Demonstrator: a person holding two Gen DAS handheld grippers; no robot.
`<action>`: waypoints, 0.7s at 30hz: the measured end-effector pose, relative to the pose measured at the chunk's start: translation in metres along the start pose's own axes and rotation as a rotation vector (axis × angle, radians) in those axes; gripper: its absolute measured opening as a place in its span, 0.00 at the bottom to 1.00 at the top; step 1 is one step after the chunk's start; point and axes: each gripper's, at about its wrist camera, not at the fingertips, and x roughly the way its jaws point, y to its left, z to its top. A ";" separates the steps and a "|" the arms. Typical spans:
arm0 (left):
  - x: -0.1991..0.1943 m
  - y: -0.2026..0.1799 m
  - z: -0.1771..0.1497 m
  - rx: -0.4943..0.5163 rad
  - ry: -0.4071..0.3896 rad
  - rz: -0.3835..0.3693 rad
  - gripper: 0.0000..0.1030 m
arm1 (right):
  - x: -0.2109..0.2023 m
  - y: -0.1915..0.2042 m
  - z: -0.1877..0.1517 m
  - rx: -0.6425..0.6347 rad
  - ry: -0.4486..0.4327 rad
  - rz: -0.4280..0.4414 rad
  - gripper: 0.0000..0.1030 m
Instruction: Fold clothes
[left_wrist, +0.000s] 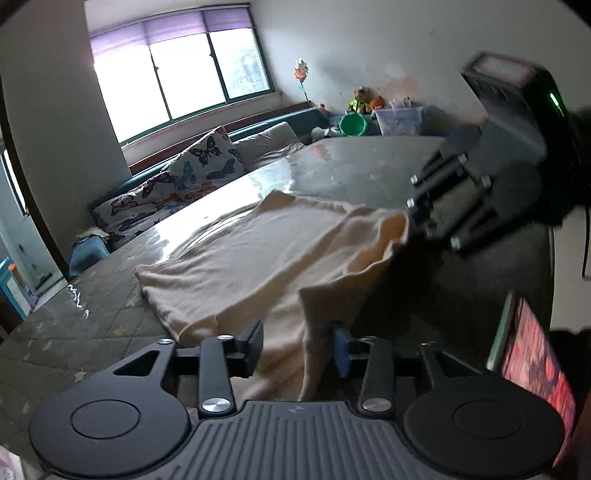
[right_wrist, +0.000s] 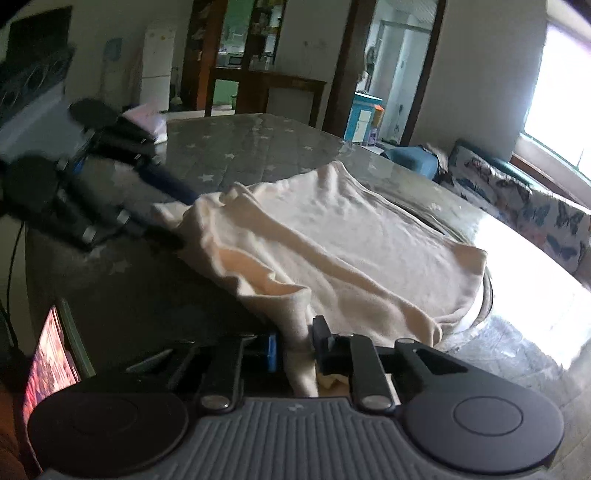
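Observation:
A cream garment (left_wrist: 258, 251) (right_wrist: 332, 229) lies spread on the grey star-quilted table (left_wrist: 92, 306) (right_wrist: 240, 147). Its near edge is lifted off the top at two corners. One corner drapes loosely between the fingers of my left gripper (left_wrist: 297, 349), which stand wide apart and open. From the right wrist view that gripper (right_wrist: 170, 214) shows blurred at the left, by the cloth's corner. The other corner is bunched tight inside my right gripper (right_wrist: 297, 347), which is shut on the fabric. In the left wrist view my right gripper (left_wrist: 415, 221) holds that raised corner at the right.
A lit screen (left_wrist: 532, 362) (right_wrist: 48, 354) stands at the table's near edge between the two hands. A sofa with butterfly cushions (left_wrist: 192, 173) (right_wrist: 535, 210) runs along the far side under the window. A green bowl (left_wrist: 352, 123) and a plastic box (left_wrist: 400, 118) sit beyond the table.

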 end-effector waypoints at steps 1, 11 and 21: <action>0.000 -0.001 -0.003 0.011 0.006 0.001 0.43 | 0.000 -0.002 0.001 0.009 0.000 0.002 0.17; 0.006 -0.016 -0.012 0.146 0.004 0.075 0.47 | -0.003 -0.013 0.012 0.111 -0.016 0.012 0.15; 0.013 -0.016 -0.016 0.225 -0.004 0.098 0.36 | -0.001 -0.013 0.016 0.102 -0.028 -0.012 0.15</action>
